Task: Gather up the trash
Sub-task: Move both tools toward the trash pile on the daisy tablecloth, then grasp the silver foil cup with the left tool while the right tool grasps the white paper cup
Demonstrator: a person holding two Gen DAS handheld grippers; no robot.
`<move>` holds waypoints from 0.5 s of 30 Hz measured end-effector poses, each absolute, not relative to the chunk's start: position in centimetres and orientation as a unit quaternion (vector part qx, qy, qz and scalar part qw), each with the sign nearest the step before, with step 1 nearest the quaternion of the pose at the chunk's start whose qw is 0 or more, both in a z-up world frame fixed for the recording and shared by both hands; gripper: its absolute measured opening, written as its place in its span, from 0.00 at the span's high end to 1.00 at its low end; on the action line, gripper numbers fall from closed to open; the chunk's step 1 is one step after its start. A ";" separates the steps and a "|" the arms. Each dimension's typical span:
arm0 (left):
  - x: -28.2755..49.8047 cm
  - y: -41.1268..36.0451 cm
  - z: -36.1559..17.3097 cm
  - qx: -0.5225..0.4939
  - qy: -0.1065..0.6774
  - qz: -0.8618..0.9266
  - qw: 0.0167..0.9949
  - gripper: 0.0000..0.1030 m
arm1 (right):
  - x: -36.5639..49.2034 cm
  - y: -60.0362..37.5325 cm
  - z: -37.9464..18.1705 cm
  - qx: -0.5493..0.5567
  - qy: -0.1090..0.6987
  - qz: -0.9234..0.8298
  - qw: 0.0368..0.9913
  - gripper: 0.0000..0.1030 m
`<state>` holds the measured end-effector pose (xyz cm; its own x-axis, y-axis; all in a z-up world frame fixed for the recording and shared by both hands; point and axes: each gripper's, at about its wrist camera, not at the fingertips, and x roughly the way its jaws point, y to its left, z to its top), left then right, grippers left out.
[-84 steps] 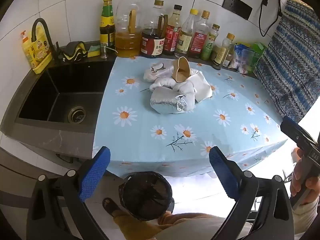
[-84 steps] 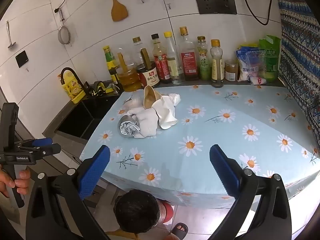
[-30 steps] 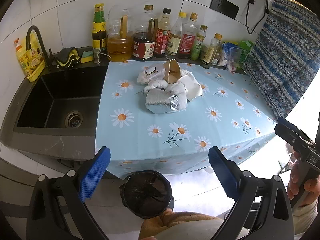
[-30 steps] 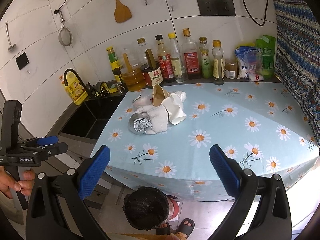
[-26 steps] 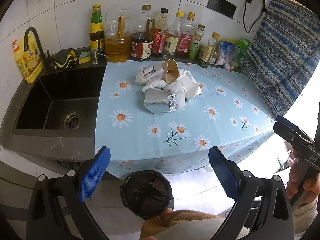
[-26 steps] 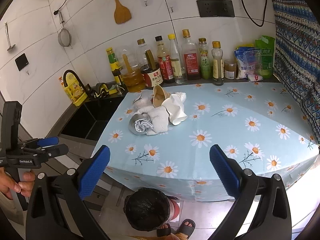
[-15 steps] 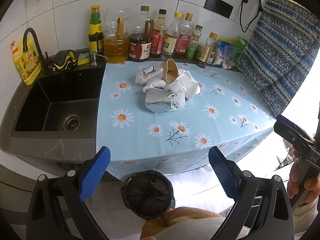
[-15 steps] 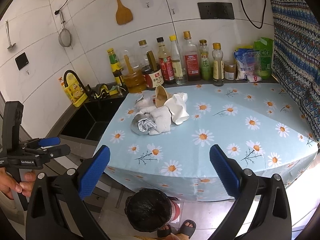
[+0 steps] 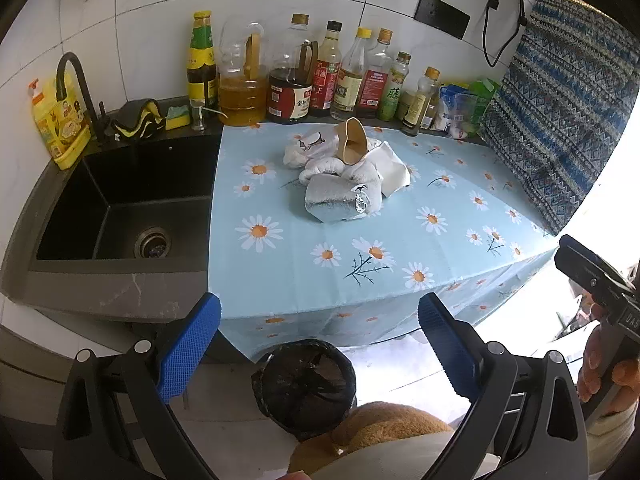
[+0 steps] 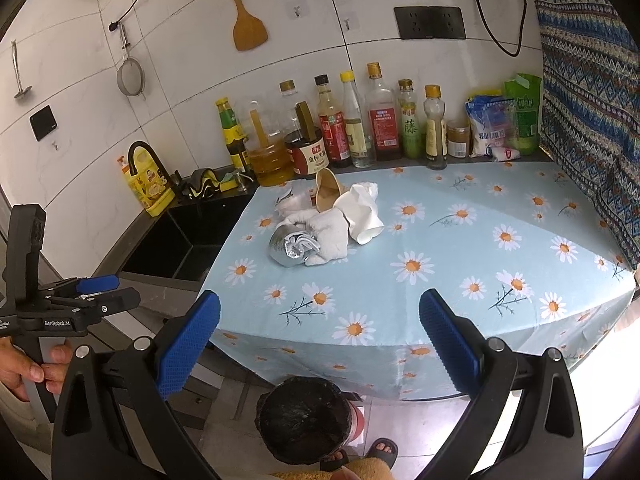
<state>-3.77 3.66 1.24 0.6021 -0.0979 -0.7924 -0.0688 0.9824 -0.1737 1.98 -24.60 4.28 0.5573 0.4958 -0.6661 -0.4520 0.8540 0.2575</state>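
A heap of trash lies on the daisy-print tablecloth (image 9: 360,264): a crumpled foil wad (image 9: 334,202) (image 10: 290,246), white tissues (image 10: 330,234), a tan paper cup (image 9: 352,144) (image 10: 326,190) and a white paper piece (image 10: 362,212). Below the table's front edge a bin with a black liner (image 9: 306,388) (image 10: 306,416) stands on the floor. My left gripper (image 9: 318,350) is open, held back from the table above the bin. My right gripper (image 10: 320,344) is also open, with nothing between its blue pads. Each gripper shows at the edge of the other's view.
A black sink (image 9: 116,200) with a curved tap lies left of the cloth. Several oil and sauce bottles (image 9: 304,76) line the back wall, with bagged goods (image 10: 500,120) at the right. A patterned curtain (image 10: 592,80) hangs on the right. A person's sandalled foot (image 10: 382,448) is beside the bin.
Both grippers have drawn back and risen a little, so the table looks smaller and the bin shows more fully. Both stay open; the trash has not moved.
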 end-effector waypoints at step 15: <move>-1.9 3.7 0.2 -0.131 0.464 -0.031 0.875 0.07 | 4.6 -24.6 3.7 0.020 0.399 0.285 0.871 0.04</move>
